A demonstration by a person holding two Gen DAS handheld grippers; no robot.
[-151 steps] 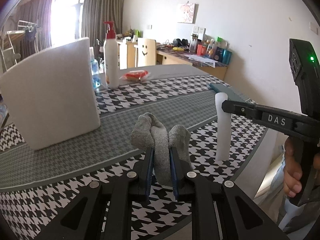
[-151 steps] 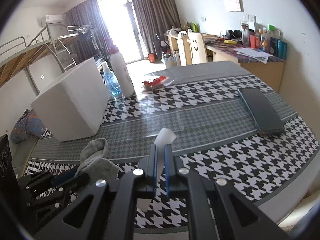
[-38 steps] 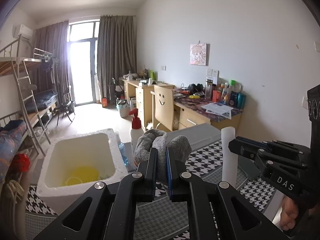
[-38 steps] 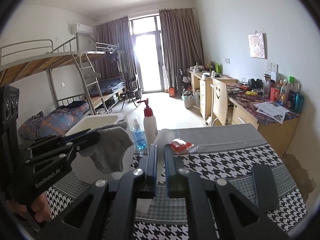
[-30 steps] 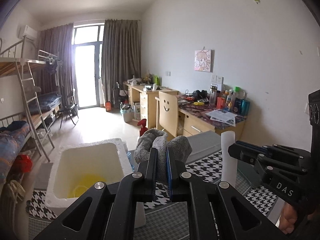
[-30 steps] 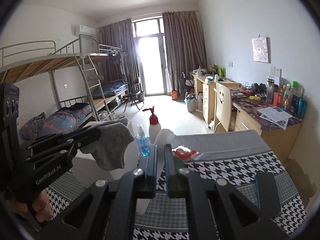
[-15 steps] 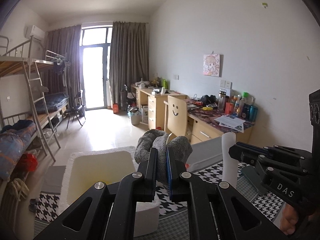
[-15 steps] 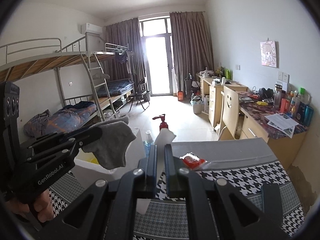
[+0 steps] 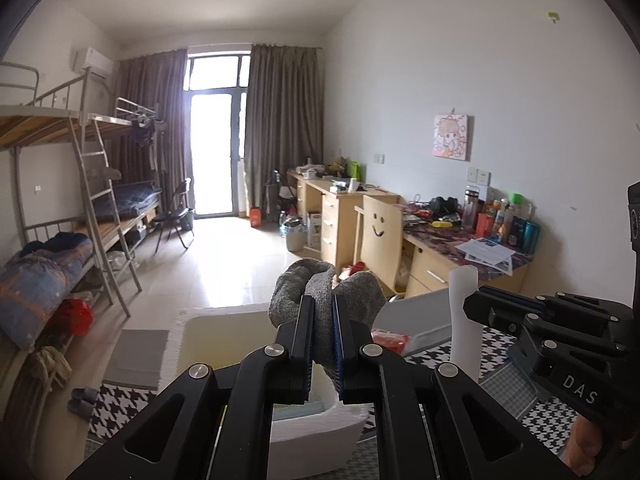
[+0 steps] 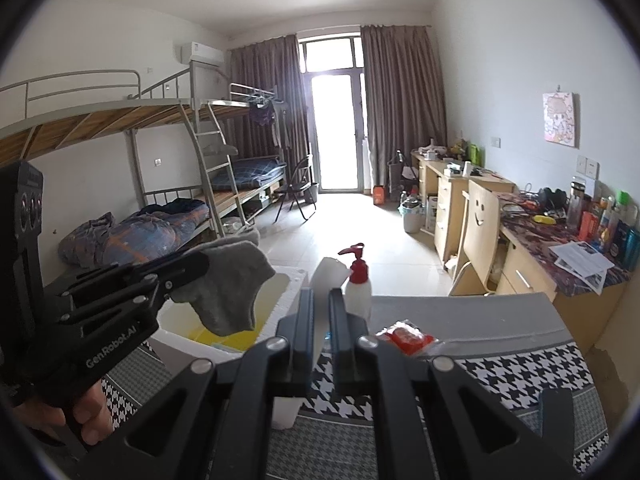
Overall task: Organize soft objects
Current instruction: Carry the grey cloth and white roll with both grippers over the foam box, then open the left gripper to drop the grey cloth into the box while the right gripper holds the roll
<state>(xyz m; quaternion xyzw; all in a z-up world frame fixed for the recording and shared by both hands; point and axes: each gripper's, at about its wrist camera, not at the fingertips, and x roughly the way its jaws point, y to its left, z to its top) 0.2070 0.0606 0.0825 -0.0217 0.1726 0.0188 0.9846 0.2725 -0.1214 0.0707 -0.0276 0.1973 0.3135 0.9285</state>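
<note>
The room was a dorm with pale walls, a glossy tiled floor, brown curtains at a bright balcony door and a metal bunk bed [image 10: 168, 168] with a wooden slatted base. In front lay a table [image 10: 520, 356] under a cloth of black-and-white houndstooth with plain grey bands.

On the table stood one white foam box [image 10: 294, 288], thick-walled, rough at the rim, open at the top, with something yellow on its floor. Just beside it stood one white pump bottle [image 10: 357, 292] with a red head, and near that lay one red packet [image 10: 404, 336] in clear wrap. A flat dark slab [image 10: 556, 400] lay at the table's right edge.

The left gripper [image 9: 323, 344] was of black plastic with blue pads, its jaws clamped on one grey sock [image 9: 320, 300], a knitted, fuzzy thing bunched into two lobes above the pads. In the right wrist view the sock [image 10: 232, 288] hung limp from the left gripper [image 10: 192, 270] above the open box. A hand [image 10: 86, 412] gripped that tool's handle.

The right gripper [image 10: 321, 328] was pressed together on one white strip [image 10: 330, 272], smooth and flat, standing up between the pads with a bent top. In the left wrist view the strip [image 9: 463, 312] stood upright in the right gripper [image 9: 476, 304], to the right of the sock and apart from it.

Along the right wall ran a wooden desk [image 9: 436, 268] crowded with bottles and papers, and one wooden chair [image 9: 380, 240] with a smiling face drawn on its back.
</note>
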